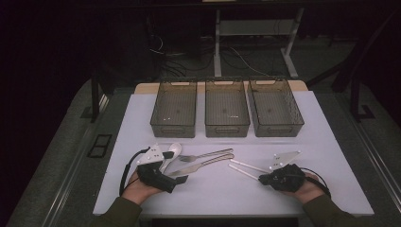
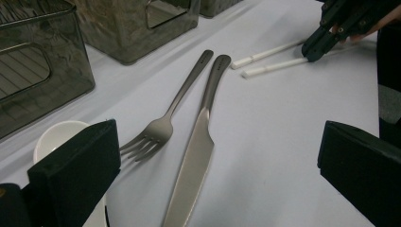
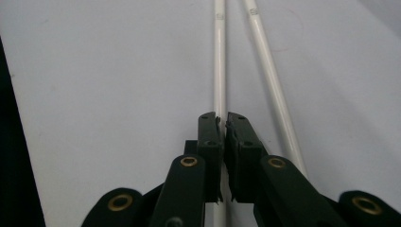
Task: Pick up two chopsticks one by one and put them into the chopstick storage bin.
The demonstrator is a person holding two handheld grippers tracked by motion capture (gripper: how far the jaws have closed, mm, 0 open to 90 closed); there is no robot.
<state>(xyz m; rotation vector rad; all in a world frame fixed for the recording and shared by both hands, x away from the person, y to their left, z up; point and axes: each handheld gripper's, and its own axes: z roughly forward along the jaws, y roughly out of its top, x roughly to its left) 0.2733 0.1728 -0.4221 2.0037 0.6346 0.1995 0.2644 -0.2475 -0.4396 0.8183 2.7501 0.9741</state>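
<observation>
High view: white table point(image 1: 331, 189), three grey bins point(image 1: 227, 113) along far edge. Left gripper point(image 1: 182, 179) near front-left corner, jaws wide apart, nothing held. Right gripper point(image 3: 222, 124) near front-right, clamped on one white chopstick point(image 3: 219, 71), its twin point(image 3: 269, 71) just beside.

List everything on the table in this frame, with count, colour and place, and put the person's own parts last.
chopsticks: 2, white, side by side on the right half of the table; one sits between the closed jaws of the right hand-held gripper
fork: 1, metal, left of centre, beside the knife
knife: 1, metal, just right of the fork
spoon: 1, white, by the left hand-held gripper
bins: 3, dark see-through, in a row at the far side
table: 1, white top
left hand-held gripper: 1, black, jaws wide apart over the cutlery
right hand-held gripper: 1, black, shut on a chopstick
hands: 2, at the near edge
</observation>
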